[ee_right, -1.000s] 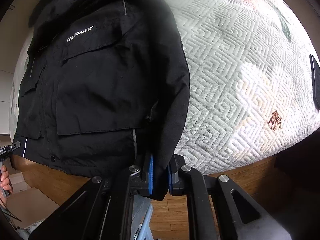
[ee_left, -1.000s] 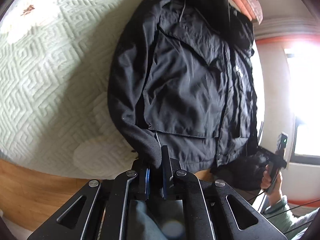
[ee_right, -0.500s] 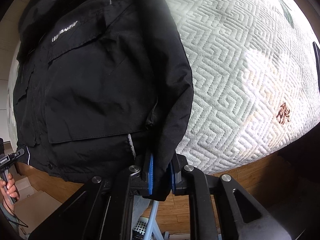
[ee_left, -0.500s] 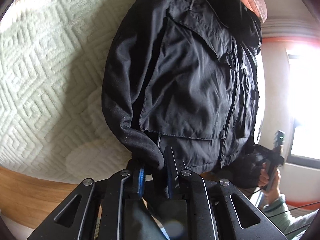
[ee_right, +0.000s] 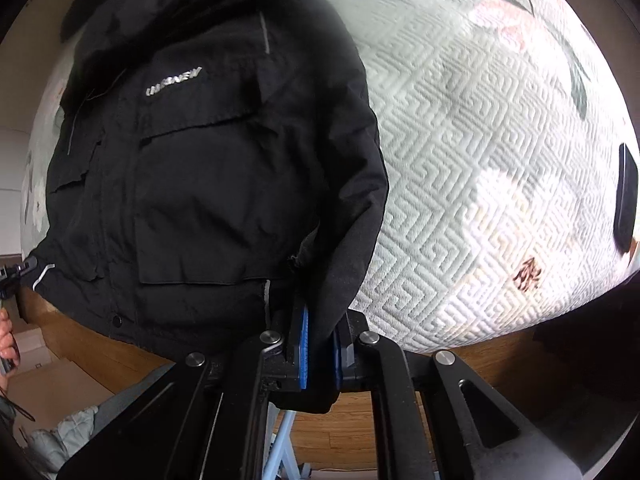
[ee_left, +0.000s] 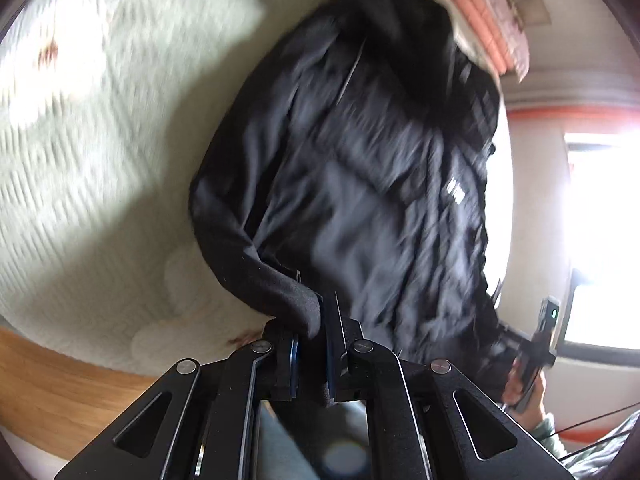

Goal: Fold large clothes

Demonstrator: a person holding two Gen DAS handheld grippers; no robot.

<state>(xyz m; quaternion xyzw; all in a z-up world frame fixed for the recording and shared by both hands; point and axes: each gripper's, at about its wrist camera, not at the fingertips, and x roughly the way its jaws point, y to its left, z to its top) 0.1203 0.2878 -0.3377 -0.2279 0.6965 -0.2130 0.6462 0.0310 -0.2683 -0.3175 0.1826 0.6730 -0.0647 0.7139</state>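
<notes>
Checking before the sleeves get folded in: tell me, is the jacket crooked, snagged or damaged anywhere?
Nothing stands out. The black jacket lies front up on the quilted bedspread, its hem over the bed's edge. The left tool and the right tool each clamp a sleeve cuff. No tear or snag shows; the left view is blurred.

**Around the bed**

The bed [ee_right: 460, 168] has a pale green quilted cover with a raised zigzag pattern and faded flower prints. A small red-brown mark [ee_right: 527, 279] sits on the cover near its lower edge. A flat dark object [ee_right: 626, 196] lies at the bed's right edge. Below the bed is a wooden floor [ee_right: 460, 364]. Beyond the bed, a bright window [ee_left: 600, 240] glares.
</notes>
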